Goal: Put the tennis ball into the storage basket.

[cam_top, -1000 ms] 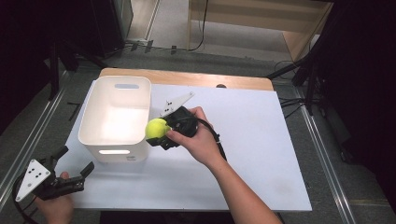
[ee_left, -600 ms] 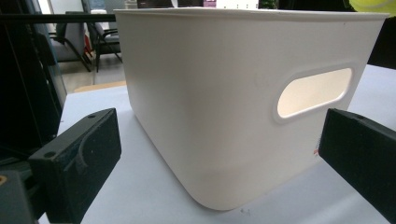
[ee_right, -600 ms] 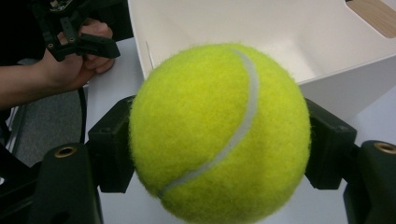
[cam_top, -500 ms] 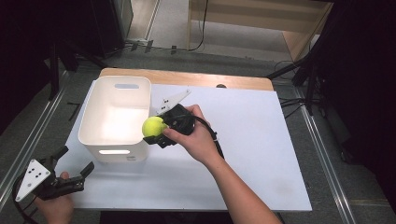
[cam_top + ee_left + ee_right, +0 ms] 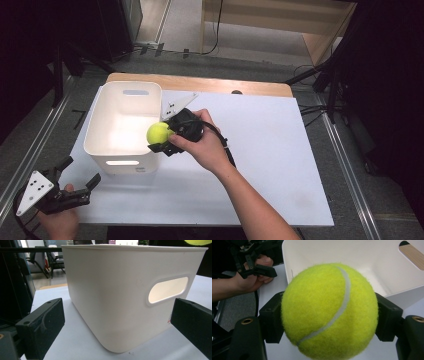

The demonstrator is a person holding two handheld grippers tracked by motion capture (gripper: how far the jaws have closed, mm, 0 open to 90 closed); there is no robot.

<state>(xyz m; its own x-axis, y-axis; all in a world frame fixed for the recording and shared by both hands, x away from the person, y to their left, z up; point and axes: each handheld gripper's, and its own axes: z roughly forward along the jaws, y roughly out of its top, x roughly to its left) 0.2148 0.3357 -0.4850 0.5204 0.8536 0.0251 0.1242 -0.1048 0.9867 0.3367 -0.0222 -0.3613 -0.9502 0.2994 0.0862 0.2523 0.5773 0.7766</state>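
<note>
A yellow-green tennis ball (image 5: 159,133) (image 5: 329,311) is clamped between the two black jaws of my right gripper (image 5: 165,136) (image 5: 329,322). It hangs just over the right rim of the white plastic bin (image 5: 123,125) (image 5: 352,255). My left gripper (image 5: 75,180) (image 5: 117,322) rests low at the table's front left corner, jaws open, nothing between them. It faces the bin's (image 5: 120,290) near wall with its handle slot. A sliver of the ball (image 5: 198,242) peeks above the rim in the left gripper view.
The bin stands on a white sheet (image 5: 260,150) covering a wooden table (image 5: 210,85). A small white angled piece (image 5: 176,104) lies on the sheet just behind the right gripper. Metal rails (image 5: 345,165) and cables flank the table on dark floor.
My right gripper has carried the ball a little to the left and up, from beside the bin's right wall to over its rim. The left gripper has stayed put.
</note>
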